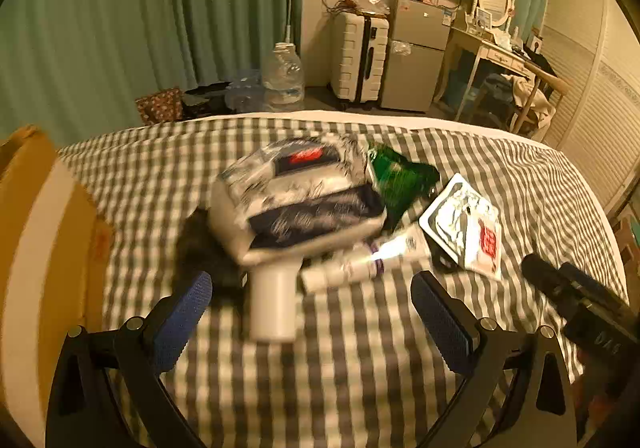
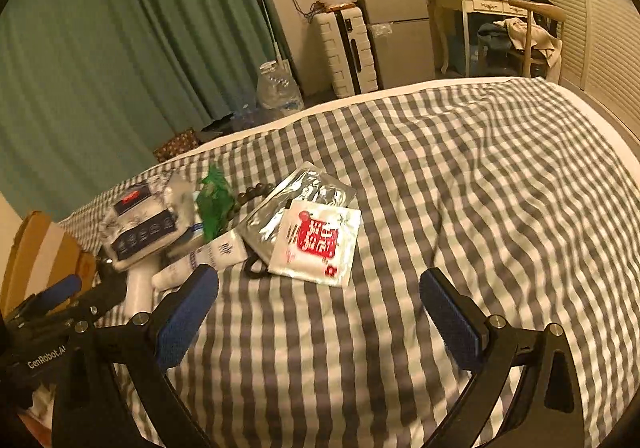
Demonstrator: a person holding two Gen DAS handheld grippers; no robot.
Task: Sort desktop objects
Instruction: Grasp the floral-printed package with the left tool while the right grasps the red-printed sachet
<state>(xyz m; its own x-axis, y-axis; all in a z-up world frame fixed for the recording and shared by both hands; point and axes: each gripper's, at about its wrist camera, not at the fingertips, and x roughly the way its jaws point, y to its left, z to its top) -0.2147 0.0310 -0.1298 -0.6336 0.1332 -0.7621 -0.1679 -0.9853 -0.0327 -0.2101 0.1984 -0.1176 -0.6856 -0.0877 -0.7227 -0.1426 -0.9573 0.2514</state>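
The left gripper [image 1: 312,312] hung with jaws spread, empty, straddling the white handle [image 1: 274,302], whose long axis ran toward it from the pile. The right gripper [image 2: 320,312], also spread, hung farther off.

On the checked bed [image 2: 460,176] lie one clear plastic-wrapped pack [image 1: 298,192], one green packet [image 1: 394,172], one white hair dryer [image 1: 276,298], two white tubes [image 1: 360,260], two flat sachets [image 2: 316,244] overlapping, and one string of dark beads [image 2: 256,192]. At the bed's left edge stands one cardboard box [image 1: 40,232].
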